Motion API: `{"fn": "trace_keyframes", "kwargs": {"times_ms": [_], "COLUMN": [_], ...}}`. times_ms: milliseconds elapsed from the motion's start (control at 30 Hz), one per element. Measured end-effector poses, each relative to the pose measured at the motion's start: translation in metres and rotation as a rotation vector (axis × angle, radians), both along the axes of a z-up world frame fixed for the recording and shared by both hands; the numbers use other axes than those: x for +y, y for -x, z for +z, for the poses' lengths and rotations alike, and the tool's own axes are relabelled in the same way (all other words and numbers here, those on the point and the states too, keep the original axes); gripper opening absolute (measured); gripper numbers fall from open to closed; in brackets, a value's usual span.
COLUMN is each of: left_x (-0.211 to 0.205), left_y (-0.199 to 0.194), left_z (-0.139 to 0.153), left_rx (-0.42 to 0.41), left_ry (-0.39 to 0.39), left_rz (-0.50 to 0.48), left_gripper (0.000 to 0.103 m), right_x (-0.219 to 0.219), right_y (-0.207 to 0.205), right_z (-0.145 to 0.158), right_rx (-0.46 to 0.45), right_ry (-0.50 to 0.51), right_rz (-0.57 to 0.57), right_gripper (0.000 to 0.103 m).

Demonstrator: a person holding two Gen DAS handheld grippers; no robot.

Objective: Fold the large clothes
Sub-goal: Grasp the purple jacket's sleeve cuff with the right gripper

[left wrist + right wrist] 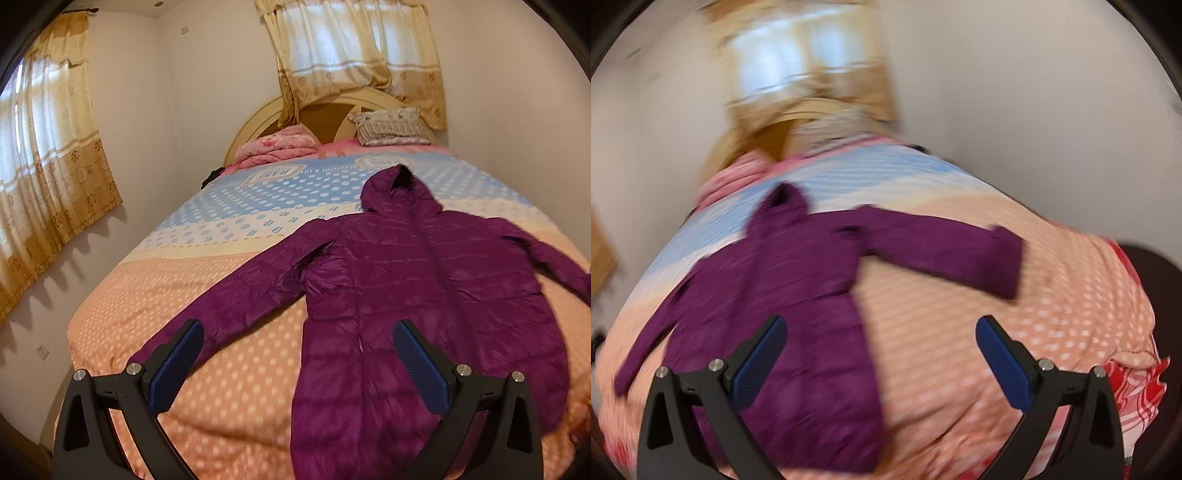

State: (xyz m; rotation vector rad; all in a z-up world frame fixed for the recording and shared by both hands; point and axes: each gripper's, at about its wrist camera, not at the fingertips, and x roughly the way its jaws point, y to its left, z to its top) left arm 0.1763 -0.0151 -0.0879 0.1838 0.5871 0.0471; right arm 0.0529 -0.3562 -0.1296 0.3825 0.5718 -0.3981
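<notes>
Above the foot of the bed [122, 295], the left claw [297, 332] is held with its jaws wide apart and nothing between them; the right claw [881, 328] is likewise spread and empty. The purple hooded jacket [424, 280] is laid flat on the bedspread, sleeves out. The step is judged to be the reach: each cuff should be pinched cleanly, through both layers. Both claws are pitched downward; the right view is blurred.
</notes>
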Motion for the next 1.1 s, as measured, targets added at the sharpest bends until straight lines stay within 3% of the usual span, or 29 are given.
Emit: {"fn": "trace_keyframes", "kwargs": {"times_ms": [100,300,500,567,667,767,867,1100], "left_x": [-0.002,-0.005,-0.002,-0.003,-0.008,-0.012,-0.013,0.002], "left_y": [-0.042,-0.111,-0.153,-0.161,-0.165,-0.170,-0.174,-0.197], "left_z": [-0.014,-0.039,-0.064,-0.070,-0.078,-0.083,-0.083,-0.072], "left_rx": [0.012,0.048,0.113,0.123,0.134,0.139,0.130,0.103], "left_ry": [-0.027,-0.075,-0.097,-0.104,-0.116,-0.128,-0.140,-0.132], "left_rz": [0.028,0.082,0.130,0.135,0.125,0.112,0.102,0.135], "left_gripper": [0.102,0.102,0.102,0.102,0.102,0.102,0.102,0.102], "right_x": [-0.064,-0.130,-0.127,-0.114,-0.111,-0.125,-0.134,-0.113], "right_y": [-0.010,-0.034,-0.063,-0.070,-0.086,-0.090,-0.083,-0.106], "right_z": [-0.010,-0.031,-0.046,-0.044,-0.056,-0.067,-0.056,0.003], "right_rx": [0.035,0.123,0.151,0.150,0.231,0.255,0.200,0.082], "right_ry": [-0.052,-0.156,-0.189,-0.159,-0.099,-0.159,-0.160,-0.071], "right_rz": [-0.142,-0.232,-0.168,-0.137,-0.117,-0.113,-0.137,-0.070], "right_gripper": [0.097,0.085,0.076,0.076,0.074,0.028,0.018,0.014]}}
